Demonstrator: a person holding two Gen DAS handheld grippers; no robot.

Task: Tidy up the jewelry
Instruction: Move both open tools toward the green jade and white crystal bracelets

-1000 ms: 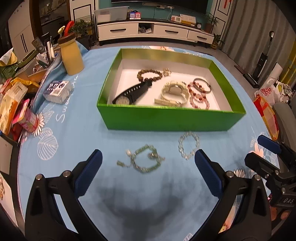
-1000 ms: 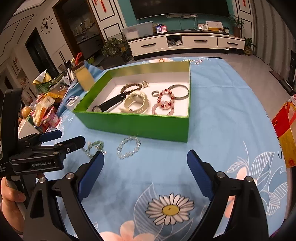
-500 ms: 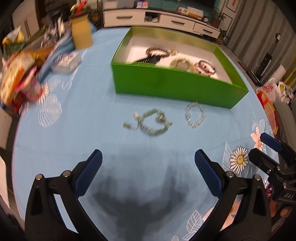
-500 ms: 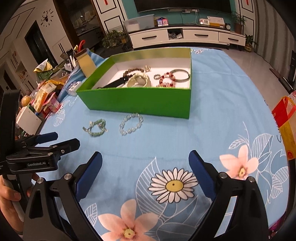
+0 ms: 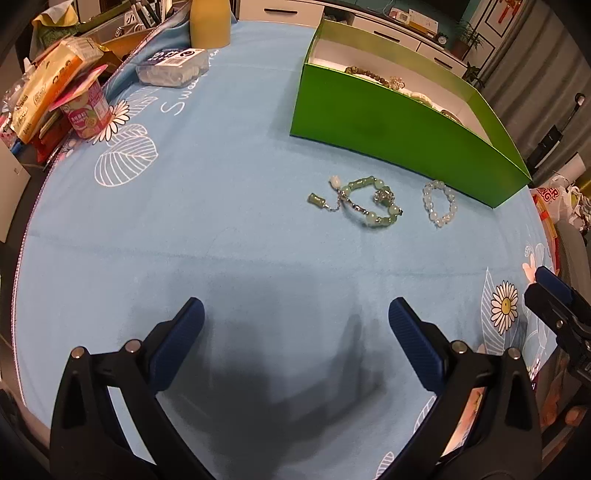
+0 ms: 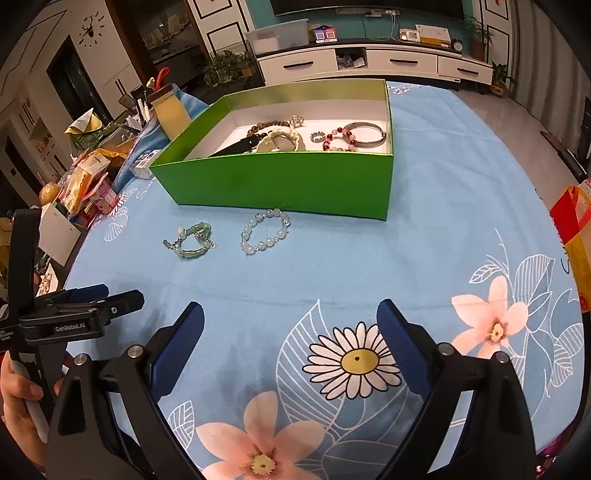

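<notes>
We are looking across a round tabletop (image 6: 443, 229) wearing a pale blue cloth printed with daisies, pink blossoms and white leaf outlines; behind it a white media cabinet (image 6: 369, 61) is running along a teal wall, and a clock (image 6: 89, 32) is hanging on the left wall. A green box (image 6: 280, 181) is sitting toward the far side of the cloth, holding a silver bangle (image 6: 365, 133), a red-beaded bracelet (image 6: 334, 142), a brown-beaded bracelet (image 6: 267, 125) and a pale watch-like piece; the black strap beside these is partly hiding behind the front wall. Two pieces are lying on the cloth just in front of the box, near each other but apart: a green bead bracelet (image 5: 364, 201) with a dangling charm, and a clear bead bracelet (image 5: 439, 203) to its right. We are holding the left claw (image 5: 295, 325) released, jaws wide, low over bare cloth and well short of both bracelets; the right claw (image 6: 290, 325) is likewise gaping over the daisy print, grasping nothing. A hand (image 6: 18, 402) is gripping the left tool's handle at the frame edge. Clutter of cartons (image 5: 48, 81), a yellow bottle (image 6: 170, 114) and a wipes pack (image 5: 171, 66) is crowding the left rim; its labels are too small for us to read; a red bag (image 6: 572, 221) is being cut off at the right.
</notes>
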